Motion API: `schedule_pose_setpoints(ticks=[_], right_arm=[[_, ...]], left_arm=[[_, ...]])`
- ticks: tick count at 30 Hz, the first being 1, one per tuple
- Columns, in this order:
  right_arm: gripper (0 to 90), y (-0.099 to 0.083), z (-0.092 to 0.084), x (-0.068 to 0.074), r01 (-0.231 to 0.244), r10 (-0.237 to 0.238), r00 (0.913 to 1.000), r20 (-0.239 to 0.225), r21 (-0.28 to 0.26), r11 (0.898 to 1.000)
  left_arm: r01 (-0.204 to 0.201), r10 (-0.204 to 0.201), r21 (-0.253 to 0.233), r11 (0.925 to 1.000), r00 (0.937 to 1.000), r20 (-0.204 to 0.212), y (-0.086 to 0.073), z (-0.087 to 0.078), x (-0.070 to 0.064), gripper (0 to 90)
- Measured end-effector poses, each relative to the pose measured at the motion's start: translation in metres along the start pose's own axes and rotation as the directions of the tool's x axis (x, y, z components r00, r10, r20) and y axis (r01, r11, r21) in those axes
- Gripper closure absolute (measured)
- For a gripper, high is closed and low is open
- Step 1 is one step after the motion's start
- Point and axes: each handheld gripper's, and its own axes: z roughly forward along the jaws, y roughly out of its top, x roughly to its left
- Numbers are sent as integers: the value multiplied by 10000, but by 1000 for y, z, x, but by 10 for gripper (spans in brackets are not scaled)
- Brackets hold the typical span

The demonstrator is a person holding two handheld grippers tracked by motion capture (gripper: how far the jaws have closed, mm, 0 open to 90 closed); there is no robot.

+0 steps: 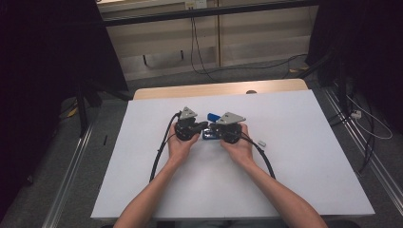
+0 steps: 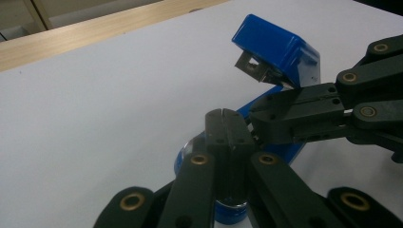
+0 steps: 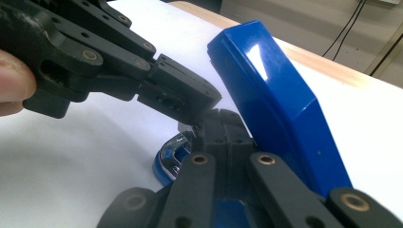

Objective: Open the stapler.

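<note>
A blue stapler (image 1: 212,116) lies at the middle of the white table top with its lid (image 2: 277,51) swung up and its base (image 3: 167,161) flat on the table. My left gripper (image 2: 223,113) is shut, its tips pressed together just over the base. My right gripper (image 3: 223,115) is also shut, low beside the raised lid (image 3: 278,107). The two grippers meet tip to tip over the base: the right gripper (image 2: 255,127) comes in from the right, the left gripper (image 3: 203,105) from the upper left. Whether a thin thing sits between either pair of tips is hidden.
A small pale grey block (image 1: 261,142) lies on the table to the right of my right hand. The white sheet (image 1: 304,156) covers a wooden table whose far edge (image 1: 223,89) shows. Cables trail from both grippers toward the near edge.
</note>
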Motion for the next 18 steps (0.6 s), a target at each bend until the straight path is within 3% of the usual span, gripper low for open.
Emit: schedule_pose_setpoints(ticks=[7,9,18], right_arm=[[900,0,1,1,-74,74,9999,71,-21,10000],[900,0,1,2,-114,114,9999,89,7,9999],[900,2,6,5,-248,254,9990,376,-154,9996]], left_arm=[[-100,100,46,9999,9999,21,-1,1,1,900],[71,-72,79,9999,9999,94,-3,2,2,900],[-139,138,208,9997,9999,37,-5,3,2,900]])
